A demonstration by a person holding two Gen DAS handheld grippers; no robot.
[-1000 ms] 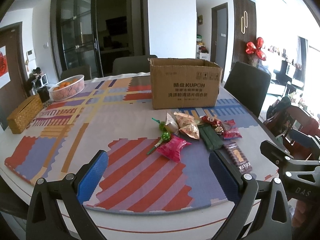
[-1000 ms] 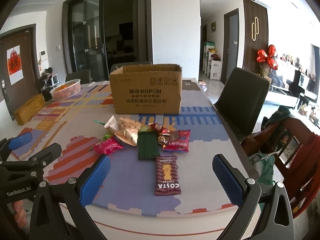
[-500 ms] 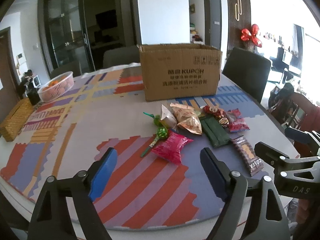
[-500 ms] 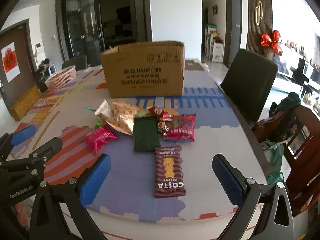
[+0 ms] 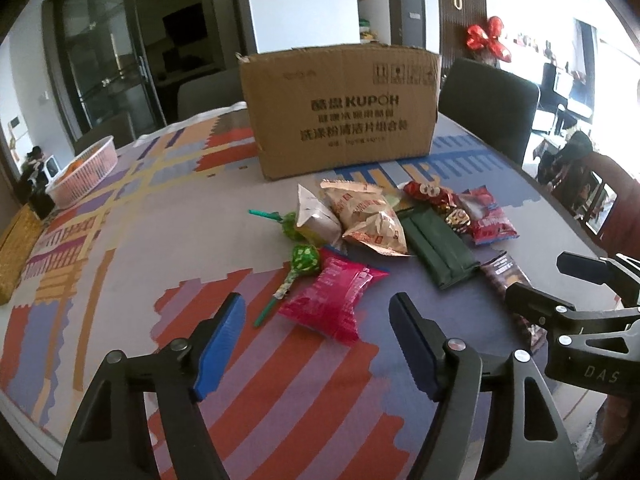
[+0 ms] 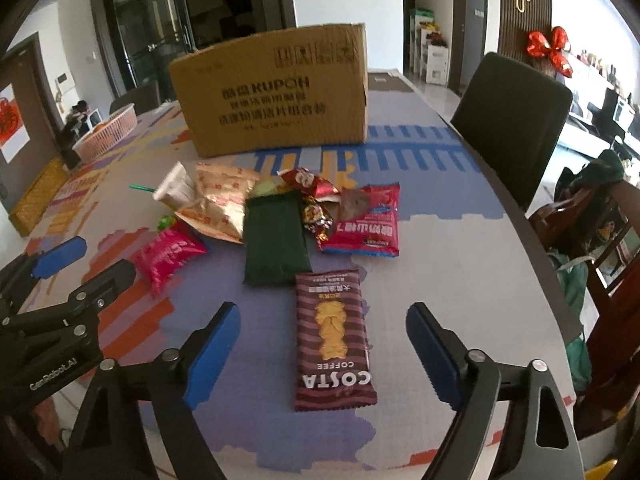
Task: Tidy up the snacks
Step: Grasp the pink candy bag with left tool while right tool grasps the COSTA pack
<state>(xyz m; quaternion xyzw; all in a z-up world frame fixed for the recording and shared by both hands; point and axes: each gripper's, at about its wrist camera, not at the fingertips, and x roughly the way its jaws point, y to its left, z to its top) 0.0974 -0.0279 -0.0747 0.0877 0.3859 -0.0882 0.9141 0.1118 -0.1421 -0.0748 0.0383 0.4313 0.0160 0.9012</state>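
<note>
A heap of snacks lies on the table in front of a brown cardboard box (image 5: 340, 108) (image 6: 276, 92). Nearest my left gripper (image 5: 316, 312) is a pink packet (image 5: 332, 296) (image 6: 168, 254), with a green lollipop (image 5: 304, 260) beside it. The gripper's jaws are closing with the packet's near end between them, the pads apart from it. My right gripper (image 6: 322, 326) hovers over a brown COSTA biscuit packet (image 6: 334, 340); its jaws are closing around the packet without touching. A dark green packet (image 6: 276, 236), a red packet (image 6: 368, 224) and gold bags (image 5: 368, 220) lie behind.
A pink basket (image 5: 84, 172) and a woven yellow box (image 5: 16, 248) stand at the table's far left. Dark chairs (image 6: 516, 116) stand along the right and far edges. The patterned tablecloth (image 5: 120, 280) covers the round table, whose edge runs just below both grippers.
Both grippers have moved forward and down toward the snacks, which now look larger. Both pairs of jaws have narrowed, the left around the pink packet, the right around the COSTA packet.
</note>
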